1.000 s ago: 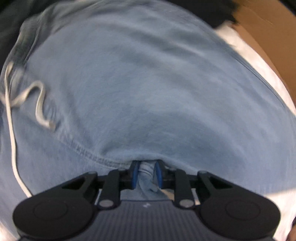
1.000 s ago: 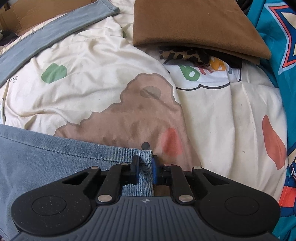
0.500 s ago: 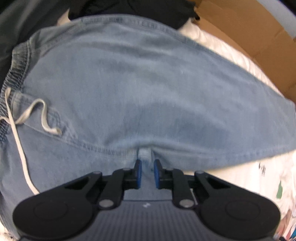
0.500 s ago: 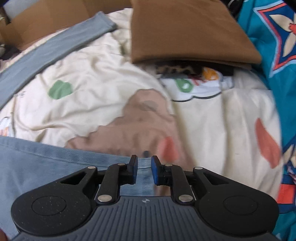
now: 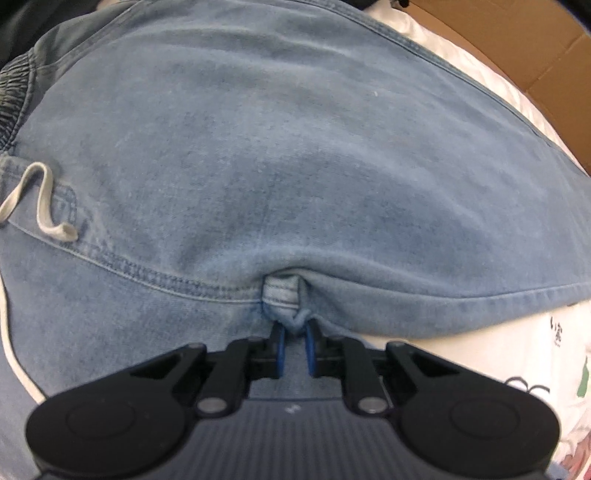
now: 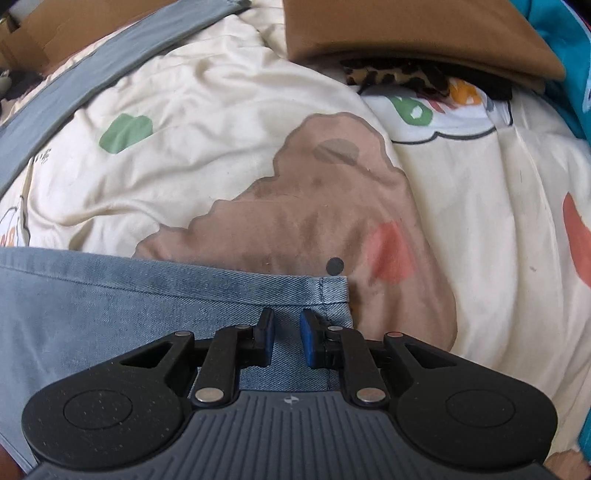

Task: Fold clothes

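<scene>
Light blue jeans [image 5: 295, 166] fill the left wrist view, lying on the bed with a white drawstring [image 5: 44, 199] at the left. My left gripper [image 5: 294, 345] has its jaws slightly apart at the crotch seam, and a small fold of denim [image 5: 282, 295] sits just ahead of the tips. In the right wrist view the hem of one jeans leg [image 6: 184, 295] lies flat on the patterned bedsheet [image 6: 258, 110]. My right gripper [image 6: 287, 338] is open just above the hem corner, holding nothing. The other leg [image 6: 92, 74] runs across the far left.
A folded brown garment [image 6: 406, 33] lies on a leopard-print piece [image 6: 399, 75] at the far right of the bed. A turquoise patterned cloth [image 6: 561, 55] borders the right side. Cardboard [image 5: 517, 48] stands beyond the bed.
Both grippers have let go of the jeans: the right jaws opened off the hem corner and the left jaws parted at the crotch seam. The jeans now lie flat.
</scene>
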Motion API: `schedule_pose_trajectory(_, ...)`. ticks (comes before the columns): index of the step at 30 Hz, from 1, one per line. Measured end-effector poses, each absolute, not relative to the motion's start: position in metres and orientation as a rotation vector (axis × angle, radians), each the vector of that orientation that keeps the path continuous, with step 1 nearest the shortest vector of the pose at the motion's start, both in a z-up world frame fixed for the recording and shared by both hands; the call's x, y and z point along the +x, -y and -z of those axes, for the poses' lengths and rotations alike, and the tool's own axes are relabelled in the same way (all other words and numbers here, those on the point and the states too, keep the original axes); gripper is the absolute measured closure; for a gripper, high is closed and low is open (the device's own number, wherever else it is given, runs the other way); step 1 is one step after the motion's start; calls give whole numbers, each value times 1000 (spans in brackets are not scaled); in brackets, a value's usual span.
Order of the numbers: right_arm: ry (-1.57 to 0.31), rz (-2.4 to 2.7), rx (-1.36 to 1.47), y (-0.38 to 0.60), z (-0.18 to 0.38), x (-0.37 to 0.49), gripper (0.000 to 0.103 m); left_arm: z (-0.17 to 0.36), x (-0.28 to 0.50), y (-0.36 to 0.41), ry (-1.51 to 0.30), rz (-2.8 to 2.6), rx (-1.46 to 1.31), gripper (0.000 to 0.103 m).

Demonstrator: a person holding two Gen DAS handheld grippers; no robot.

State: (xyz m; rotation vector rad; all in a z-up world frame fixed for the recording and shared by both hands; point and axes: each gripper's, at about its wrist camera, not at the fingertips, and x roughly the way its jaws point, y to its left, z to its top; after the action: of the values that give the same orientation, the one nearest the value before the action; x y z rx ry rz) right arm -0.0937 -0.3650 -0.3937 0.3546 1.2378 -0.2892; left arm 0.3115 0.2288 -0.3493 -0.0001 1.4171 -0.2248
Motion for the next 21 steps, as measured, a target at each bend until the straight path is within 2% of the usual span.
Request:
schedule_pose_trajectory(6,-1264,299,354,368,390,-88,82,344,302,-231,-1414,233,6,89)
schedule_pose_trajectory(14,-1188,313,355,378,366,-95,81,311,284,-248,-1344,253,6,86)
schedule_pose_trajectory(17,-1164,317,358,383,358,-93,81,297,282,-256,-1320,241,-11,77)
schedule_pose_trajectory(19,-1150,321,363,384,354,-93,81,289,278,-266,-1307,234,-18,68)
schedule_pose_trajectory(21,-1138,325,367,386,350,-93,81,282,272,-276,-1303,227,-11,67)
